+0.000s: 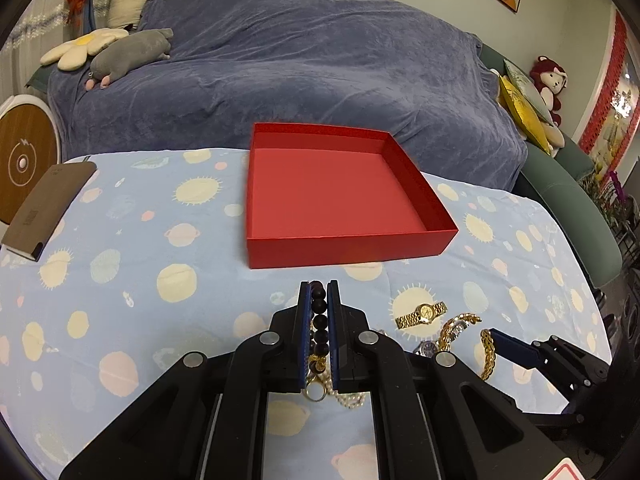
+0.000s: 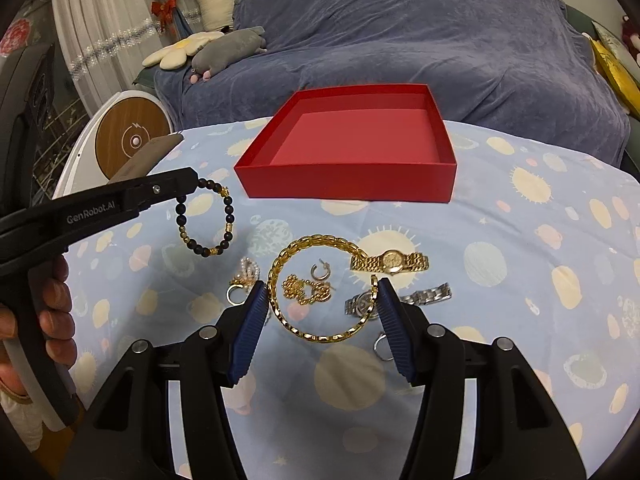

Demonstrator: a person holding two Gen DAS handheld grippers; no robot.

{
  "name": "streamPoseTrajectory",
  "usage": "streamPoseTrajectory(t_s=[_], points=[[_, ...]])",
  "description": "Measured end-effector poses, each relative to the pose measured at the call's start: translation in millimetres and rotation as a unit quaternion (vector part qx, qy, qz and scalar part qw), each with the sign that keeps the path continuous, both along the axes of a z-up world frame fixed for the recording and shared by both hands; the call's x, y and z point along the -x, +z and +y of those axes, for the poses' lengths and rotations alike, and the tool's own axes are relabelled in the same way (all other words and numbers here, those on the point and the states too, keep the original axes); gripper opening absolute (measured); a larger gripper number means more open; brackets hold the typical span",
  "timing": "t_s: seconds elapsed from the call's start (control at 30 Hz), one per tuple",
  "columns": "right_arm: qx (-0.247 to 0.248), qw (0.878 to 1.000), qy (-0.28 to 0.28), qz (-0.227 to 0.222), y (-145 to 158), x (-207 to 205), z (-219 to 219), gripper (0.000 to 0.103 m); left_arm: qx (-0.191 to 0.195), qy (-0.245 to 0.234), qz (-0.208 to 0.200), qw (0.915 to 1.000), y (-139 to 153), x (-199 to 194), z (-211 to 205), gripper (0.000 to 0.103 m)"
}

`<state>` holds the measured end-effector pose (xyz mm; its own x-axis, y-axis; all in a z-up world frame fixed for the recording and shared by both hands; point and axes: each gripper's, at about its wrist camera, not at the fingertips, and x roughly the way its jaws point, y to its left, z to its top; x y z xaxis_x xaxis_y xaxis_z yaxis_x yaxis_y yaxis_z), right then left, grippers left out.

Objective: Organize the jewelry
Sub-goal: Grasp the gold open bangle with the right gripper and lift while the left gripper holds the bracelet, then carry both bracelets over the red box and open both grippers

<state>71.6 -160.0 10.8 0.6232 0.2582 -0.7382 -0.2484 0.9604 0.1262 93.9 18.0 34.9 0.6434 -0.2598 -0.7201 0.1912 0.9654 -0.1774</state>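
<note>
An open red box (image 1: 348,246) (image 2: 344,184) stands on the sun-patterned cloth, nothing inside it. My left gripper (image 1: 319,286) (image 2: 196,182) is shut on a black bead bracelet (image 1: 320,322) (image 2: 204,220), which hangs above the cloth short of the box. My right gripper (image 2: 322,292) holds a gold chain bracelet (image 2: 316,284) (image 1: 487,354) stretched between its blue pads, lifted off the cloth. Below it lie a gold watch (image 2: 390,262) (image 1: 422,314), a silver watch (image 2: 360,304), gold earrings (image 2: 306,290), a hoop earring (image 2: 320,270), pearls (image 2: 248,272) and rings.
A brown notebook (image 1: 48,208) lies at the cloth's left edge. A sofa under a blue blanket (image 1: 300,60) stands behind the table with plush toys (image 1: 128,52). A round white and wooden device (image 2: 128,140) stands at the left. A person's hand (image 2: 56,320) grips the left tool.
</note>
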Motion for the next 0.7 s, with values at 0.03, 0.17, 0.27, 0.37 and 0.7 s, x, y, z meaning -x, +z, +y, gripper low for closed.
streamPoseTrajectory(t_s=[0.03, 0.17, 0.27, 0.37, 0.7], points=[[0.0, 1.0, 0.0, 0.0, 4.3, -7.2, -3.0, 0.054, 0.004, -0.004, 0.002, 1.0, 1.9, -6.8, -2.7, 0.005], [0.007, 1.0, 0.0, -0.007, 22.6, -51.3, -13.4, 0.054, 0.015, -0.018, 0.001, 0.9997, 18.1, -43.3, -14.3, 0.005], [0.012, 1.0, -0.006, -0.012, 31.7, -93.9, -17.7, 0.054, 0.013, -0.026, -0.016, 0.9994, 35.0, -78.5, -24.6, 0.005], [0.007, 1.0, -0.017, -0.011, 35.0, -142.9, -23.0, 0.054, 0.004, -0.024, -0.035, 0.9991, 43.8, -117.9, -34.9, 0.005], [0.015, 0.999, -0.035, 0.023, 8.0, -274.8, -22.5, 0.054, 0.017, 0.01, 0.002, 0.9998, 7.5, -244.2, -36.2, 0.005]])
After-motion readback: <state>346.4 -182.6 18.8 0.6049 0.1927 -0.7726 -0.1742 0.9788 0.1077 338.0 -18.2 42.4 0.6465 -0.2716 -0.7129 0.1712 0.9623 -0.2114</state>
